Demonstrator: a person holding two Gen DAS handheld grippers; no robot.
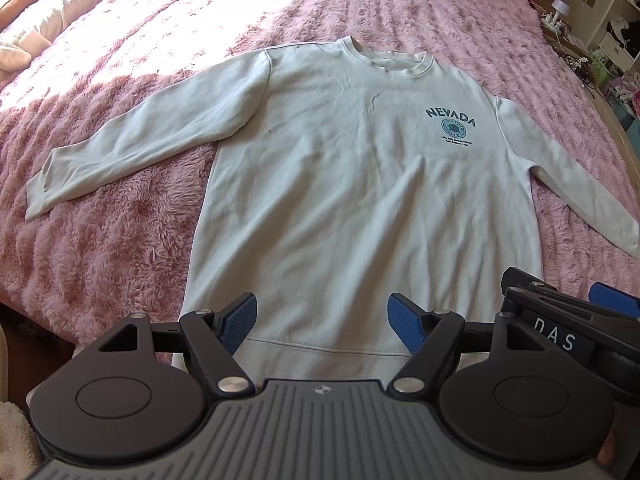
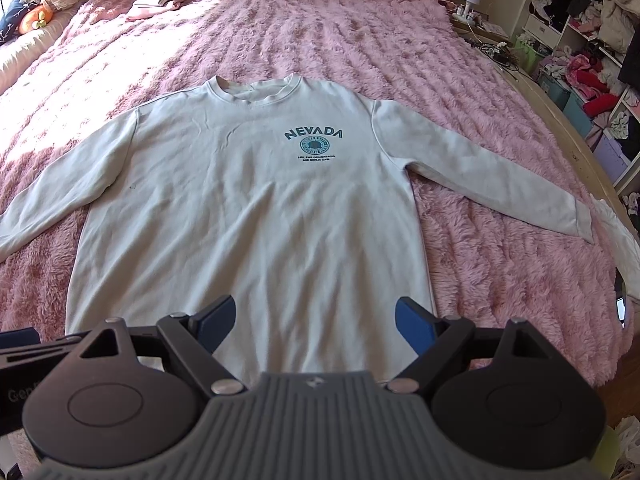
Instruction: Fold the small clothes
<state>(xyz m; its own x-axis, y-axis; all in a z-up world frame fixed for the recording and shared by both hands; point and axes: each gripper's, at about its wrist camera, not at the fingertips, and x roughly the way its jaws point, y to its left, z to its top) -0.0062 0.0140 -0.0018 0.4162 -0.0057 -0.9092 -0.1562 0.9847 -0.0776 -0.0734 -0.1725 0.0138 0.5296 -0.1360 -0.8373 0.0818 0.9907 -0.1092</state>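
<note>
A pale grey sweatshirt point(image 1: 340, 184) with a teal "NEVADA" print lies flat, face up, on a fluffy pink bedspread, sleeves spread out to both sides; it also shows in the right wrist view point(image 2: 248, 208). My left gripper point(image 1: 322, 320) is open and empty, hovering over the hem point(image 1: 320, 350) near its left half. My right gripper point(image 2: 314, 322) is open and empty, over the hem's right half. The right gripper's body shows at the right edge of the left wrist view point(image 1: 568, 320).
The pink bedspread point(image 2: 480, 280) covers the whole bed. A small folded pink-and-white garment point(image 2: 158, 2) lies at the far side. Pillows point(image 1: 36, 12) sit far left. A cluttered shelf with clothes point(image 2: 592, 60) and a bedside table with a lamp point(image 2: 468, 0) stand right of the bed.
</note>
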